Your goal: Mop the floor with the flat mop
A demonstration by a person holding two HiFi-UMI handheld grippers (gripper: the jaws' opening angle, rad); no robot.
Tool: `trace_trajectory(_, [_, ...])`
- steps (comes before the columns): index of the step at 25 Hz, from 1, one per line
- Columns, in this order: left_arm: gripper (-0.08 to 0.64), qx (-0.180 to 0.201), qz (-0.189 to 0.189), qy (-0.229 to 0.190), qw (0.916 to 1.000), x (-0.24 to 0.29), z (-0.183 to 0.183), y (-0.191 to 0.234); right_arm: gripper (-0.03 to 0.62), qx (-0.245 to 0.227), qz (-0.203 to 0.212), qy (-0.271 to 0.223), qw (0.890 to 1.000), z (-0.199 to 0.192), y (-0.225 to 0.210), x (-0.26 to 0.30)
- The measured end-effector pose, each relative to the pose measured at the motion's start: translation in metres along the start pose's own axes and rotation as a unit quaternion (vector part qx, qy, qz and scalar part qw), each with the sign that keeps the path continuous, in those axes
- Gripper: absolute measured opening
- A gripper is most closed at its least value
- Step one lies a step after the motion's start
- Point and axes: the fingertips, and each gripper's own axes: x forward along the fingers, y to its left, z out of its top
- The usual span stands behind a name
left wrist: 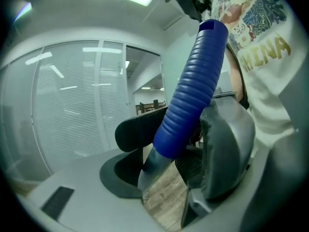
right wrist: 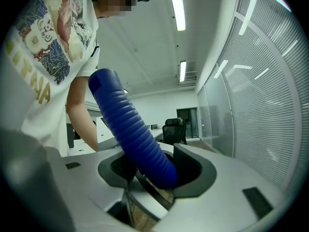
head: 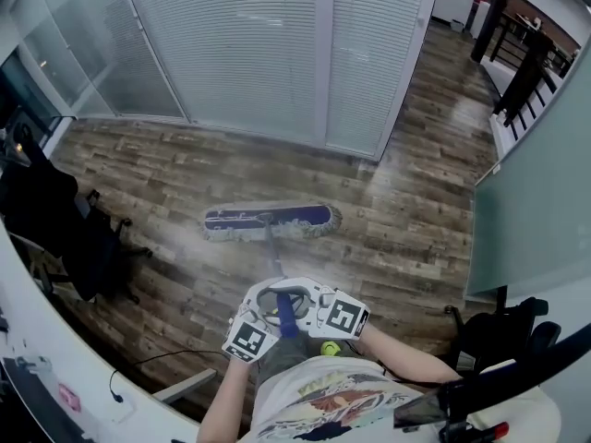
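The person is standing on the wood floor (head: 185,169) and holding the flat mop (head: 271,221) out in front with both tools. The mop head is lying flat on the boards ahead of the person, near the blind-covered glass wall (head: 231,53), and its thin shaft (head: 273,255) is running back toward the body.

The left gripper (head: 261,314) and the right gripper (head: 314,310) are sitting side by side, almost touching, just in front of the person's waist. Both forearms are coming up from the bottom of the head view and angling inward to meet at the blue ribbed grip (head: 287,317).

In the left gripper view, the left gripper (left wrist: 181,144) is pinching the blue ribbed grip (left wrist: 190,95) between its fingers (left wrist: 137,129), with the grip slanting up across the printed shirt. In the right gripper view, the right gripper (right wrist: 154,170) is doing the same: its fingers (right wrist: 195,166) are standing wide but closing around the thick blue ribbed grip (right wrist: 133,129), which is filling the gap between them.

A black office chair (head: 55,229) is standing at the left beside a white curved worktop (head: 55,340).
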Motion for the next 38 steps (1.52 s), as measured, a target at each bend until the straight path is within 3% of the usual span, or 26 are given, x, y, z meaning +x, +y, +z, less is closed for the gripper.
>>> trace_trajectory(3, [0.199,0.017,-0.009,0.002,0.9998,0.005,0.012,-0.042,0.218,-0.007,0.019,0.008,1.000,-0.001,0.030,-0.032])
trace_trajectory(8, [0.175,0.009,-0.008,-0.004,0.9999,0.005,0.018,-0.103,0.218,-0.021,0.050,0.029,0.998,-0.014,0.080,-0.072])
trace_trajectory(13, [0.166,0.018,-0.011,0.001,0.9998,0.013,0.010,-0.098,0.218,-0.025,0.041,0.016,0.999,-0.022,0.070,-0.071])
trace_trajectory(22, [0.153,-0.019,0.022,-0.017,0.9994,-0.019,-0.007,-0.016,0.218,-0.043,0.089,0.021,0.995,-0.013,0.035,0.004])
trace_trajectory(31, [0.153,-0.017,0.007,-0.020,0.9996,-0.037,-0.034,0.119,0.219,-0.049,0.072,0.007,0.996,0.001,-0.061,0.109])
trace_trajectory(38, [0.153,-0.016,0.001,-0.021,0.9997,-0.037,-0.049,0.197,0.219,-0.058,0.063,0.003,0.996,0.005,-0.122,0.161])
